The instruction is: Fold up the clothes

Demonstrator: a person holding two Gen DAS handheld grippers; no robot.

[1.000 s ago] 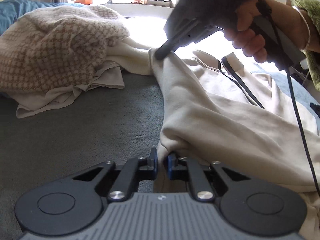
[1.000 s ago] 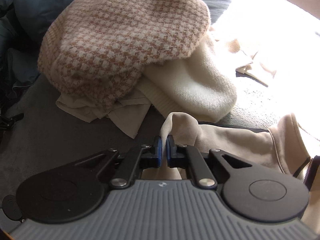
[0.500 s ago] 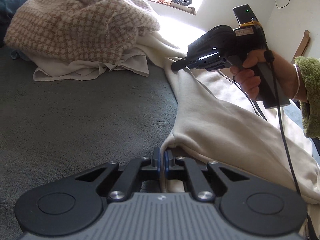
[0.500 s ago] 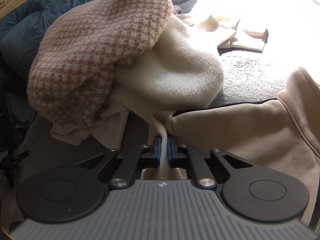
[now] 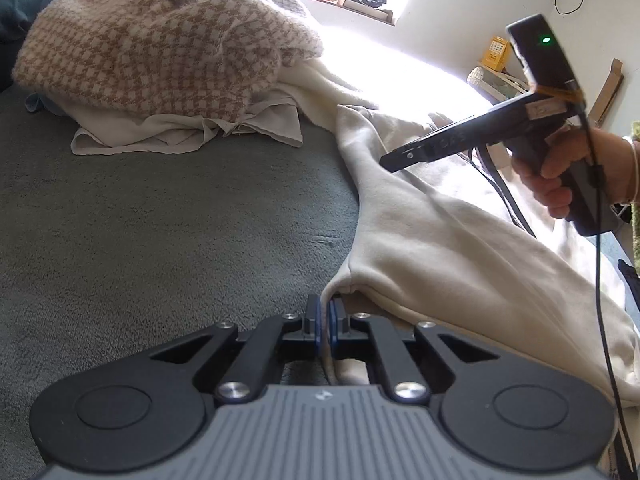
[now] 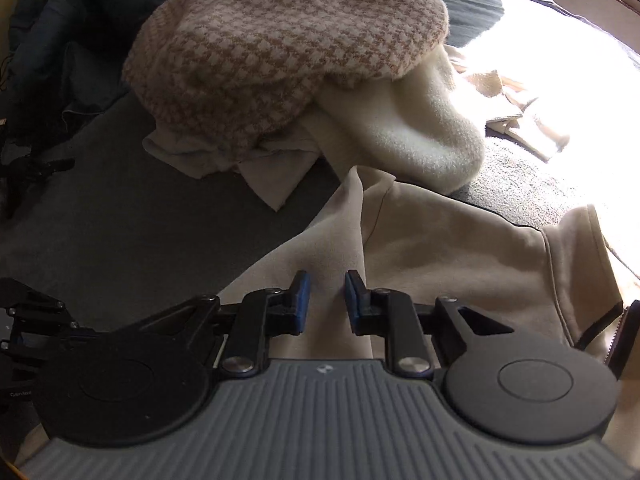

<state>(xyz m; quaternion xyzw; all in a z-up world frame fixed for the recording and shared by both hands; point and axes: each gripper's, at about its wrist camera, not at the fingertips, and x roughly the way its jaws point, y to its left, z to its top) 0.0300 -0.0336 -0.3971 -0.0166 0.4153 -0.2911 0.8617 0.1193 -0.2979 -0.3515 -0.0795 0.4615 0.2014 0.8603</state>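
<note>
Cream sweatshirt [image 5: 432,236] lies on the grey bed [image 5: 160,220], its long axis running away from us. Our left gripper [image 5: 325,312] jaws pinch its near corner; our right gripper [image 6: 325,300] jaws are opening above it. We read no labels.

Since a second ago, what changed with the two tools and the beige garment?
The right tool has let go: its jaws, pinched on the beige garment a second ago, are opening, and the cloth between them lies loose, pads off it. In the left wrist view it has drawn back from the fold. The left tool stays shut on the garment's edge. The checked knit pile is unmoved.
</note>
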